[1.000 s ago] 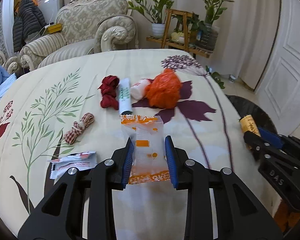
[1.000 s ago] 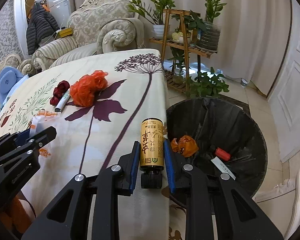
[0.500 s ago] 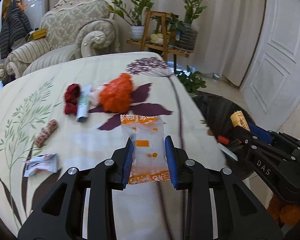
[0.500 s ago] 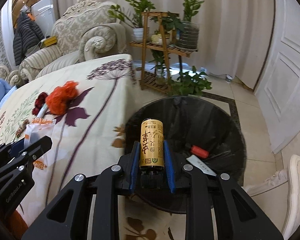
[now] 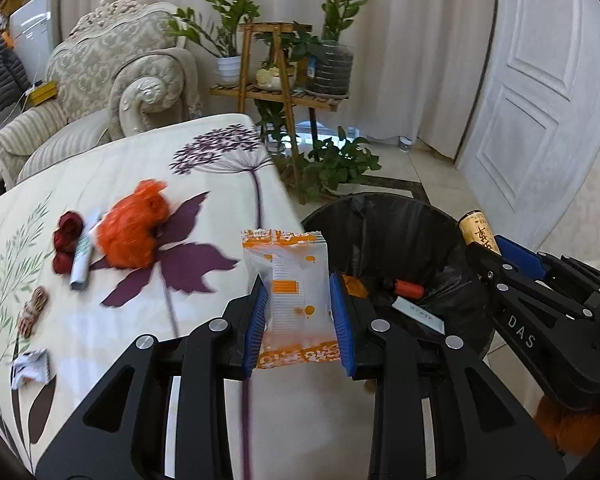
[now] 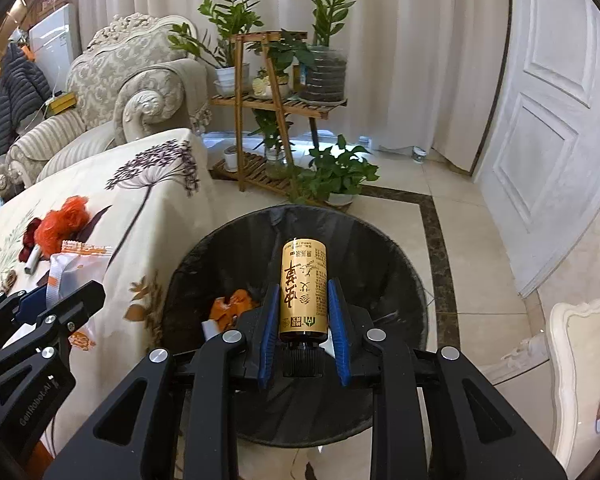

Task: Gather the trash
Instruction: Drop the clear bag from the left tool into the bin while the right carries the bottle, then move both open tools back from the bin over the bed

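Observation:
My left gripper (image 5: 298, 312) is shut on a clear snack wrapper with orange print (image 5: 292, 292) and holds it over the table's right edge, beside the black-lined trash bin (image 5: 380, 216). My right gripper (image 6: 303, 312) is shut on a gold bottle with a black cap (image 6: 303, 292), held right above the bin (image 6: 400, 264). The bin holds orange scraps (image 6: 232, 306), a red piece (image 5: 408, 288) and a white strip (image 5: 418, 314). The right gripper also shows in the left wrist view (image 5: 496, 254), with the bottle (image 5: 478, 232).
On the flowered tablecloth (image 5: 220, 184) lie an orange bag (image 5: 134, 228), a dark red cloth (image 5: 66, 240), a white tube (image 5: 82, 260), a striped string bundle (image 5: 32, 310) and a white wrapper (image 5: 30, 368). A plant stand (image 6: 276, 104), floor plants, an armchair (image 6: 140, 80) and a white door (image 6: 552, 120) surround the bin.
Both grippers have swung right, away from the table. The bottle now hangs over the middle of the bin, and the wrapper is at the table's edge beside it.

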`<state>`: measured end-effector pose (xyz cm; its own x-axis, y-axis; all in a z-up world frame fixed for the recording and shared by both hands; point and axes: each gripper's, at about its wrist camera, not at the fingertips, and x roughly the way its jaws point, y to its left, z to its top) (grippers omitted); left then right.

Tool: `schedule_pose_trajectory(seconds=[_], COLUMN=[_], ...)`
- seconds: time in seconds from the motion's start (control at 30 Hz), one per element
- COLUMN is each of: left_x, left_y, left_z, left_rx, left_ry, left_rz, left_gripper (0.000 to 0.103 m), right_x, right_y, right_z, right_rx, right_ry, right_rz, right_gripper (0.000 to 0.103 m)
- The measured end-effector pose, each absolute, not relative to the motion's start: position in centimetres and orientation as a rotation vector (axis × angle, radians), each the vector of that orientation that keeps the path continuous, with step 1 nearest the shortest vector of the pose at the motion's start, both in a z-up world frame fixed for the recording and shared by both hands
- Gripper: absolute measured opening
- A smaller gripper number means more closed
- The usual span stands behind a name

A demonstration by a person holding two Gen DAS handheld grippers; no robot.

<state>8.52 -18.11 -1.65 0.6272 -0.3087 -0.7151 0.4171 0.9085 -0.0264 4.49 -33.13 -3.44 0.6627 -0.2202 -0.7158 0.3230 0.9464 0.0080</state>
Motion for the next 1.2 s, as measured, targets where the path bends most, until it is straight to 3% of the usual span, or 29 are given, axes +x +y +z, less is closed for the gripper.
schedule_pose_trajectory(seconds=[0.77, 1.0, 1.07, 1.2], left_x=[10.4, 10.8, 10.9, 10.7], left_y=[-22.3, -22.0, -21.8, -21.4], left_z=[-3.1, -3.0, -2.9, -2.7], left_rx=[0.203, 0.171, 0.159, 0.140], left_ry=[0.833, 0.840, 0.840, 0.828], left_rz=[-0.444, -0.440, -0.438, -0.426], left_gripper=[0.032, 0.055, 0.060, 0.071], right_x=[5.7, 5.9, 5.9, 5.7], right_y=[-35.7, -36.1, -36.1, -36.0], right_z=[-4.8, -5.2, -5.2, -4.9], right_rx=[0.169, 0.184, 0.185, 0.186], right_ry=[0.814, 0.827, 0.823, 0.813], right_rz=[-0.340, -0.361, -0.367, -0.373], right_gripper=[0.025, 0.028, 0.036, 0.042])
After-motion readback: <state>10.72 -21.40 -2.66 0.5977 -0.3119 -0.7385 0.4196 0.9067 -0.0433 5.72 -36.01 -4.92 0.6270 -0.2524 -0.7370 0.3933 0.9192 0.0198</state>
